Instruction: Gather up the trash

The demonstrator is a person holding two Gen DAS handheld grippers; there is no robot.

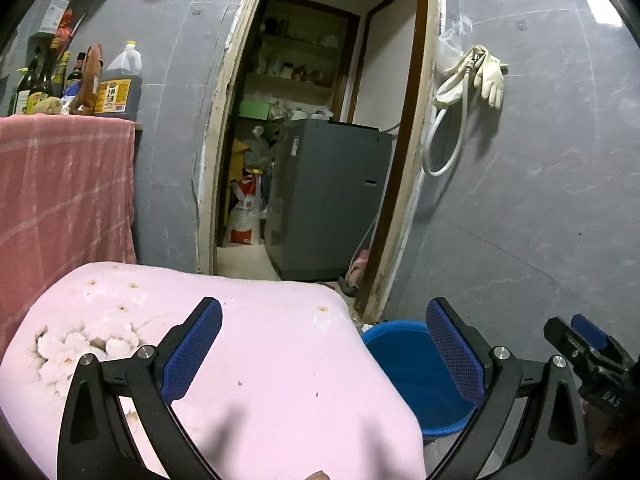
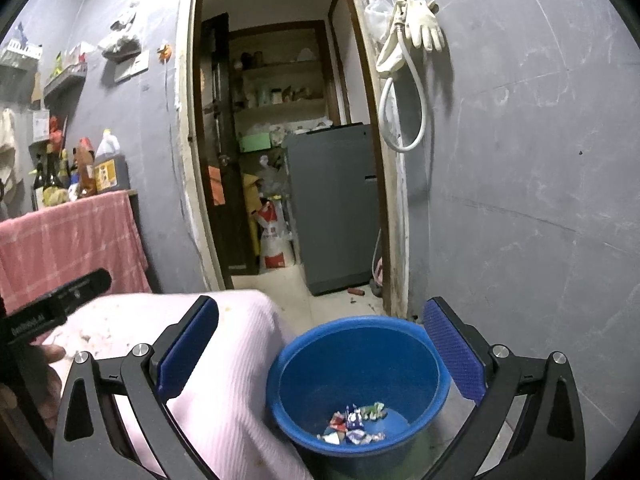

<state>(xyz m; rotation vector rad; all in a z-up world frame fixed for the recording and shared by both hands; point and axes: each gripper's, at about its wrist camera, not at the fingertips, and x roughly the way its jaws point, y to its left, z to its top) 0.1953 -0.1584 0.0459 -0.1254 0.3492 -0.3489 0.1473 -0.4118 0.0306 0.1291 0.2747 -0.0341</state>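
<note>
Right wrist view: right gripper [image 2: 320, 356] spread wide, empty, above blue bucket [image 2: 356, 384] holding wrappers [image 2: 354, 426], print unreadable. Left gripper [image 1: 324, 356] released over pink cloth [image 1: 280, 360].

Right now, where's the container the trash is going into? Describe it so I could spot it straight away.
Find the open doorway in the grey wall. On the floor just in front of its right-hand post, beside the pink cloth-covered surface, stands a round blue bucket. It is the only bright blue tub there, and crumpled coloured wrappers lie at its bottom.
</note>
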